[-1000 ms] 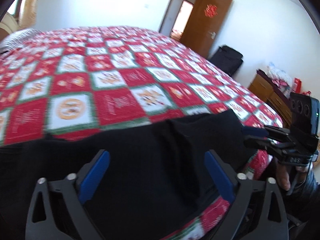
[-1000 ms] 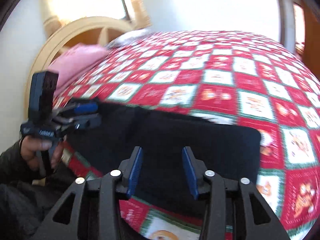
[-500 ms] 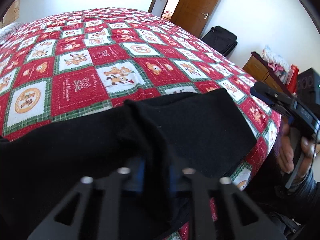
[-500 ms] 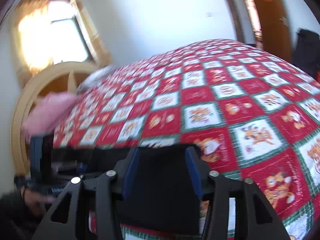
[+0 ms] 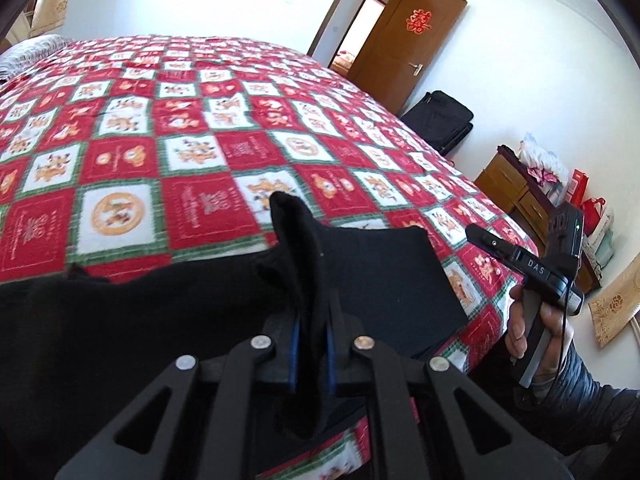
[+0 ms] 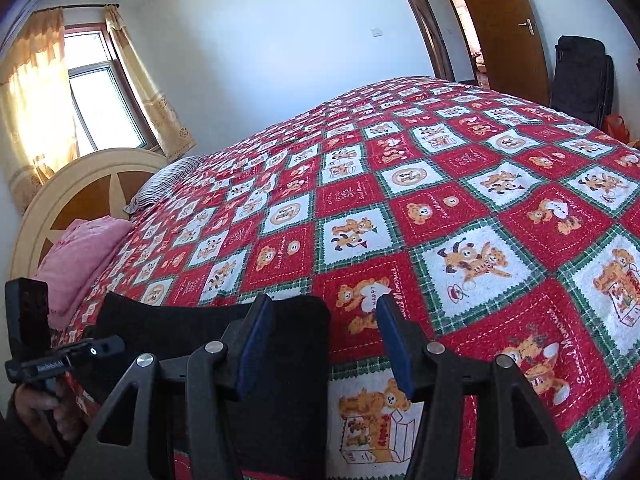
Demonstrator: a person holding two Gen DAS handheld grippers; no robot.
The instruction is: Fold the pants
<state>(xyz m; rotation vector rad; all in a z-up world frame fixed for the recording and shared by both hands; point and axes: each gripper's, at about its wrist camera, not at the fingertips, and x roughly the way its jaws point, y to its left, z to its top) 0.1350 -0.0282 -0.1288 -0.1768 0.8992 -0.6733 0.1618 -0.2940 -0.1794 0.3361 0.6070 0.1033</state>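
Observation:
Black pants (image 5: 140, 320) lie stretched along the near edge of a bed covered by a red and white bear-patterned quilt (image 5: 224, 148). My left gripper (image 5: 312, 320) is shut on a pinched fold of the fabric, which stands up as a ridge between the blue pads. In the right wrist view my right gripper (image 6: 324, 340) is open above the squared end of the pants (image 6: 180, 324). The cloth lies under its left finger (image 6: 256, 344), and the pads press on nothing. Each view shows the other gripper at its side, the right gripper (image 5: 480, 236) and the left gripper (image 6: 108, 346), each held in a hand.
A pink pillow (image 6: 80, 256) and a striped pillow (image 6: 168, 184) lie by the round headboard (image 6: 80, 176). Beyond the bed are an open brown door (image 5: 404, 52), a black suitcase (image 5: 440, 120) and a wooden dresser (image 5: 516, 192) with bags. The quilt stretches far behind the pants.
My left gripper went from wide open to shut on the pants and has raised a fold. My right gripper swung sideways to the pants' end and rolled.

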